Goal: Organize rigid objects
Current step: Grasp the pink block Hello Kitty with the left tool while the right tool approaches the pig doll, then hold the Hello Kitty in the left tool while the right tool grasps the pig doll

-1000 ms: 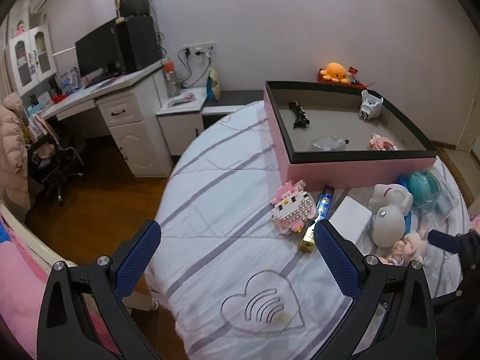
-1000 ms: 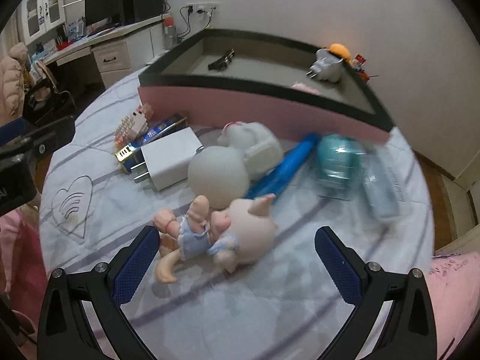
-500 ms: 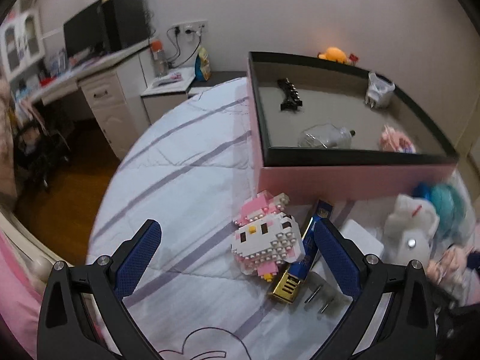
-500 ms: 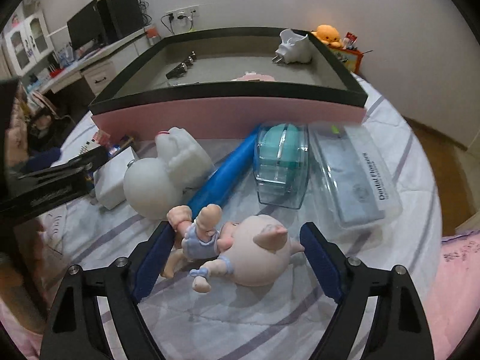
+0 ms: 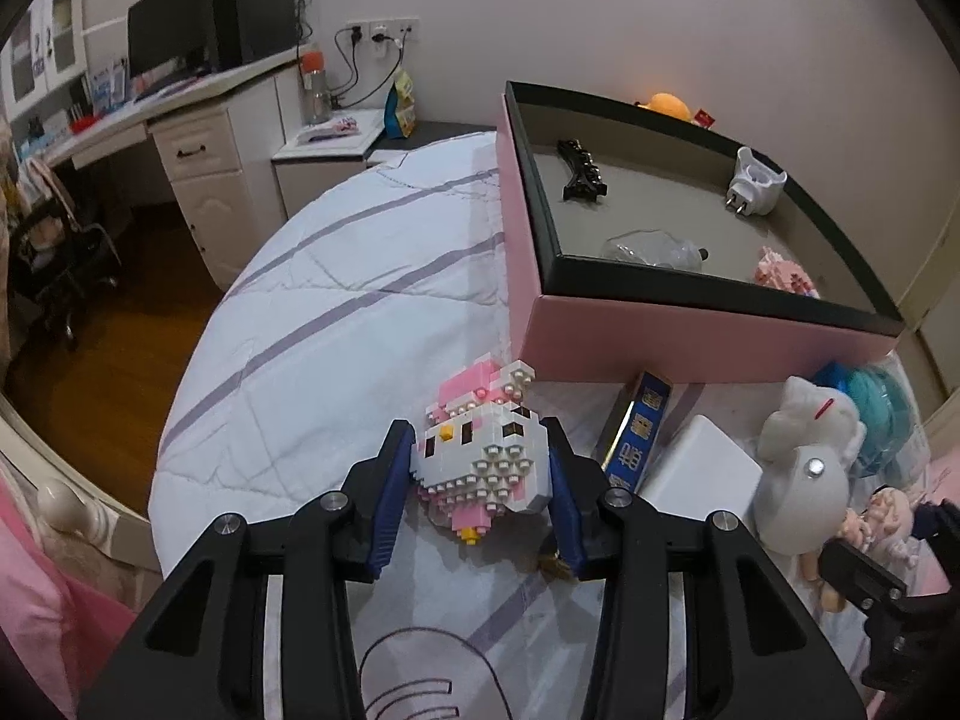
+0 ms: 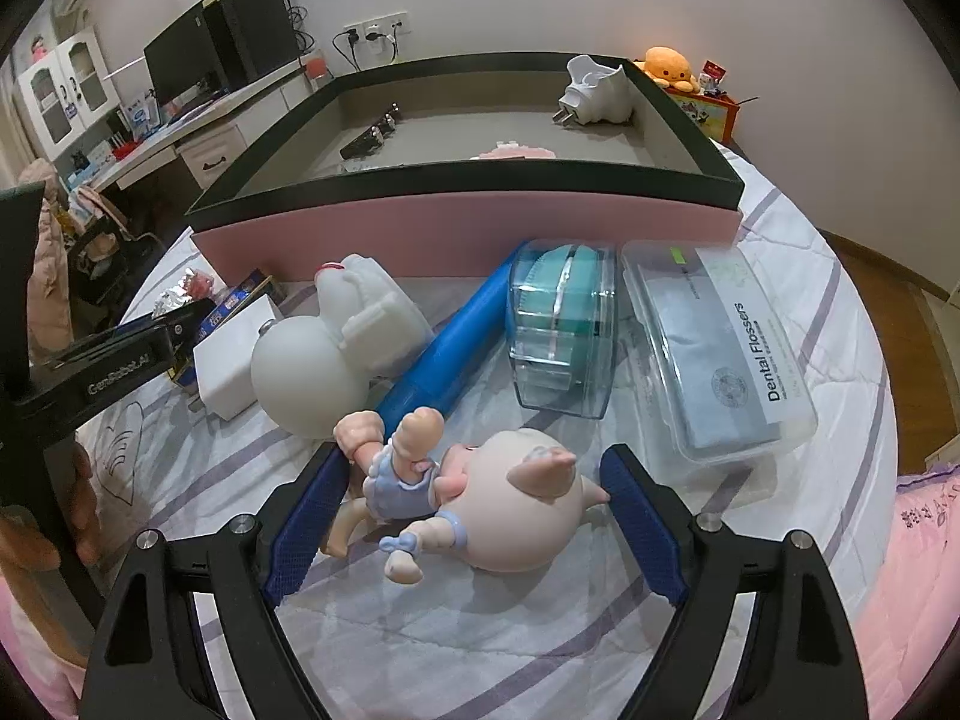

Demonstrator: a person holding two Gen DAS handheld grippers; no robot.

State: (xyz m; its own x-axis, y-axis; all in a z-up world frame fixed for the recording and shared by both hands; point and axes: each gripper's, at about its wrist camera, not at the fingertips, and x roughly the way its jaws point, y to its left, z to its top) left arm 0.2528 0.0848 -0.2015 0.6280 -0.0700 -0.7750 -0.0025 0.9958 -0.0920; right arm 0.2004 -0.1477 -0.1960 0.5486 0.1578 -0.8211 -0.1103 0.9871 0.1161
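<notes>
- White-and-pink block-built cat figure [image 5: 483, 456]: lies on the striped bedcover just before the pink box, face up, blue pads against both its sides.
- Pig doll [image 6: 480, 495]: pale pink, blue ruffled outfit, on its back with legs raised.
- Pink box [image 5: 690, 336]: black-rimmed, open, holding a white plug adapter [image 5: 753, 187], a black clip [image 5: 579, 171] and what may be a clear bottle [image 5: 654, 247].

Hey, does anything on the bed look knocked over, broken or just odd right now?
Nothing looks broken or spilled. The pig doll lies tipped on its side between the right gripper fingers, and the white rabbit figure lies toppled beside the blue tube.
</notes>
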